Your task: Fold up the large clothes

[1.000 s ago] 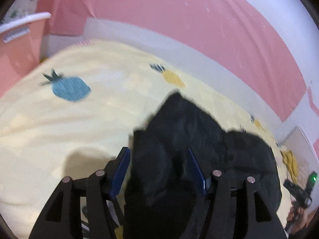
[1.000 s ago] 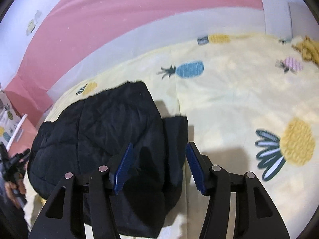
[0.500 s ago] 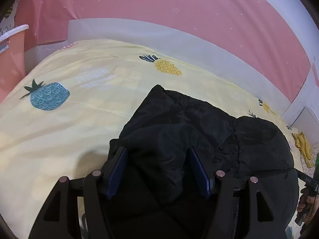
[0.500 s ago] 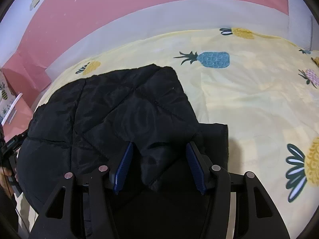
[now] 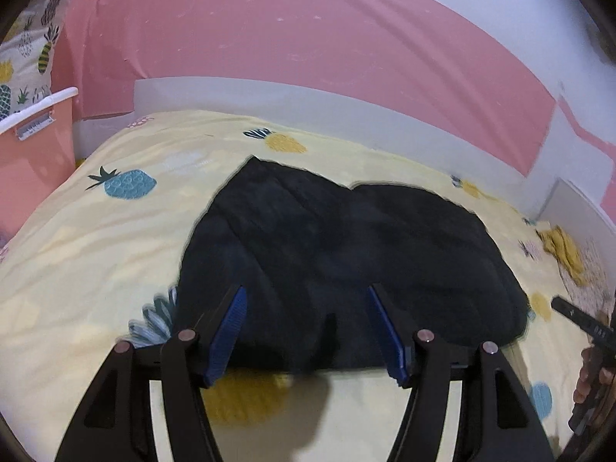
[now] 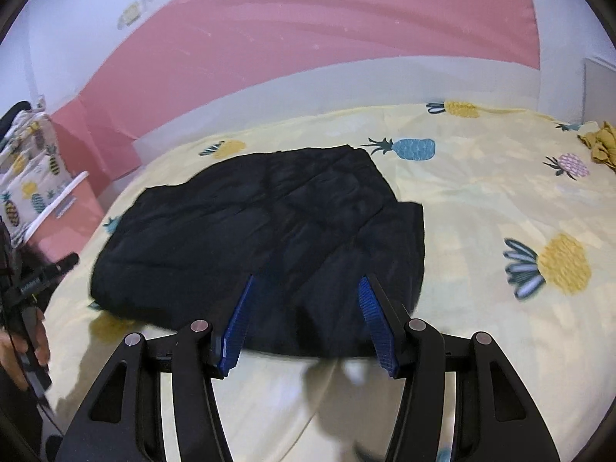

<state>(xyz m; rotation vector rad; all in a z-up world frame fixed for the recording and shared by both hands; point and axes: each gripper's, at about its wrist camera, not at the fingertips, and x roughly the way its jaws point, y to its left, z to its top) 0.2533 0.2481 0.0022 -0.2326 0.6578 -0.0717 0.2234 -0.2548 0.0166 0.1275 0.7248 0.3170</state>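
Pink storage bin (image 5: 34,146) w/ white rim at 9 o'clock in left-wrist view, beside the bed. Yellow pineapple-print sheet (image 5: 96,238) covers the bed. Black quilted jacket (image 5: 346,254) lies folded flat at centre of sheet, near edge toward 6 o'clock. Left gripper (image 5: 306,308) hovers over that near edge, jaws wide, blue pads clear of fabric, nothing held. Right gripper (image 6: 304,296), approx. same pose over jacket's (image 6: 261,223) near edge at 6 o'clock, jaws wide, empty. Mustard-yellow cloth (image 6: 600,146) bunched at 2–3 o'clock in right-wrist view, well apart from jacket.
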